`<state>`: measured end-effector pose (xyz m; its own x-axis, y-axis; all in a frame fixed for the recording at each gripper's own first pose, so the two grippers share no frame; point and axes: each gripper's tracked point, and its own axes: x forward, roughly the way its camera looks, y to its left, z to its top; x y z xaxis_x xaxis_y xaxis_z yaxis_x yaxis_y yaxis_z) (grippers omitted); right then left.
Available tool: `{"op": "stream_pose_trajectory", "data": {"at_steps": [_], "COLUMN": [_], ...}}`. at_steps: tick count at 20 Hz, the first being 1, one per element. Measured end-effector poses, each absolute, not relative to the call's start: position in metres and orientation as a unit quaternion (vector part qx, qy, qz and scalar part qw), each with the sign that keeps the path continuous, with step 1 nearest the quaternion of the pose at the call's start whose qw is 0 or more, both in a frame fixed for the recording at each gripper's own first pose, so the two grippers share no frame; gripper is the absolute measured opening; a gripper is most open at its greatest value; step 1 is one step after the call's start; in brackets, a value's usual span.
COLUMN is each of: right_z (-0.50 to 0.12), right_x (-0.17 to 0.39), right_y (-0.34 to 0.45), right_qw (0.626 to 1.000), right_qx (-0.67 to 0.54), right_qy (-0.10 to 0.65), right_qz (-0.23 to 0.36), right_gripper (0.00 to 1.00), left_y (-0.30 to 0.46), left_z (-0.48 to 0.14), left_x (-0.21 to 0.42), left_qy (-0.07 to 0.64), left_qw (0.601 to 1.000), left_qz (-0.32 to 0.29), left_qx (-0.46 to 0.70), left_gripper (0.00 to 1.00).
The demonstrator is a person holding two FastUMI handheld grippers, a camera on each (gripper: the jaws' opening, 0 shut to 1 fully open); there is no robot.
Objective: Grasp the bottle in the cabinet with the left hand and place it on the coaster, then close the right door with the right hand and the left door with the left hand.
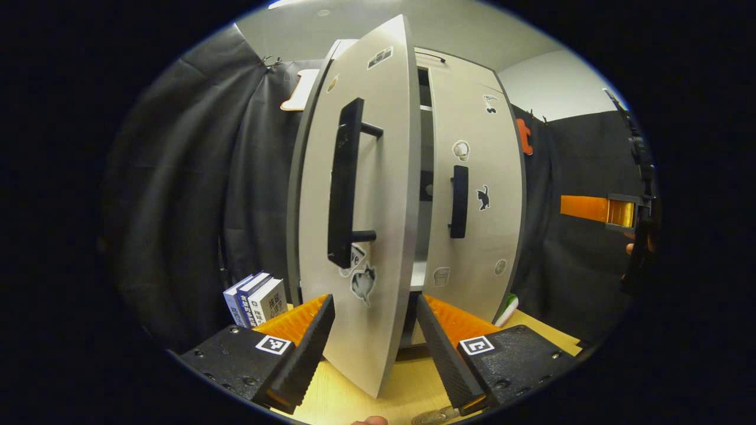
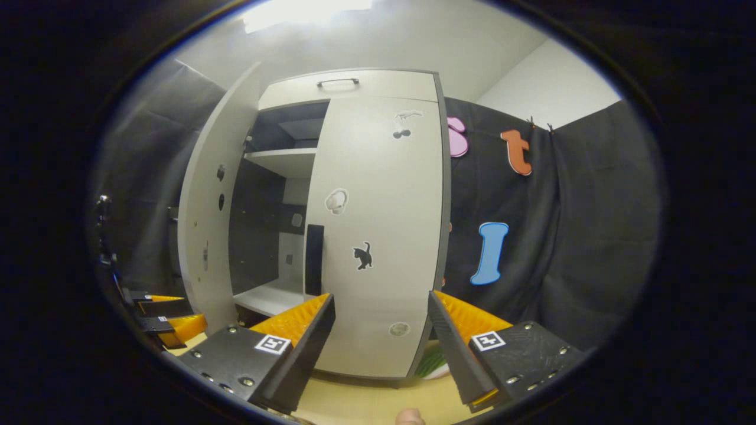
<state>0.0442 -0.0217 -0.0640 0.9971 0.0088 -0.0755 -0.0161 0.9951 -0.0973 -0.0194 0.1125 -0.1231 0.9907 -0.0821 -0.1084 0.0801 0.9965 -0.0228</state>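
Left claw gapes around left door's edge; right claw, apart, faces closed right door.

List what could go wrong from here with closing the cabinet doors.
1. The left door stands ajar with its edge between the open left tongs; a push on the edge might slip off rather than swing it.
2. The books stand close by the left door's hinge side; a stray arm sweep could topple them.
3. The right door looks shut; the right tongs hang near it and could bump it.
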Motion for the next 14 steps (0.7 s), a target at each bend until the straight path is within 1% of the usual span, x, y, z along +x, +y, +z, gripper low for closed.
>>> {"op": "stream_pose_trajectory", "data": {"at_steps": [6,7,8,10,11,12,14], "right_z": [-0.066,-0.066,-0.067,-0.068,-0.069,-0.070,-0.069], "right_x": [0.041,0.041,0.040,0.041,0.041,0.041,0.042], "right_y": [-0.035,-0.037,-0.039,-0.039,-0.040,-0.040,-0.040], "right_qw": [0.998,0.998,0.998,0.998,0.998,0.998,0.999], "right_qx": [-0.043,-0.042,-0.040,-0.036,-0.034,-0.032,-0.031], "right_qy": [0.039,0.040,0.040,0.042,0.043,0.044,0.044], "right_qz": [-0.007,-0.009,-0.011,-0.012,-0.011,-0.010,-0.009], "right_gripper": [0.96,0.96,0.96,0.96,0.96,0.96,0.96], "left_y": [0.080,0.079,0.077,0.071,0.067,0.064,0.062], "left_z": [-0.118,-0.119,-0.119,-0.120,-0.120,-0.119,-0.117], "left_x": [-0.018,-0.017,-0.018,-0.018,-0.018,-0.019,-0.018], "left_qy": [0.051,0.052,0.052,0.053,0.053,0.054,0.053], "left_qw": [0.996,0.996,0.996,0.995,0.995,0.994,0.994], "left_qz": [-0.073,-0.072,-0.073,-0.082,-0.087,-0.090,-0.091], "left_qx": [-0.004,-0.001,-0.003,-0.017,-0.024,-0.028,-0.026], "left_gripper": [0.88,0.89,0.92,0.91,0.86,0.91,0.92]}}
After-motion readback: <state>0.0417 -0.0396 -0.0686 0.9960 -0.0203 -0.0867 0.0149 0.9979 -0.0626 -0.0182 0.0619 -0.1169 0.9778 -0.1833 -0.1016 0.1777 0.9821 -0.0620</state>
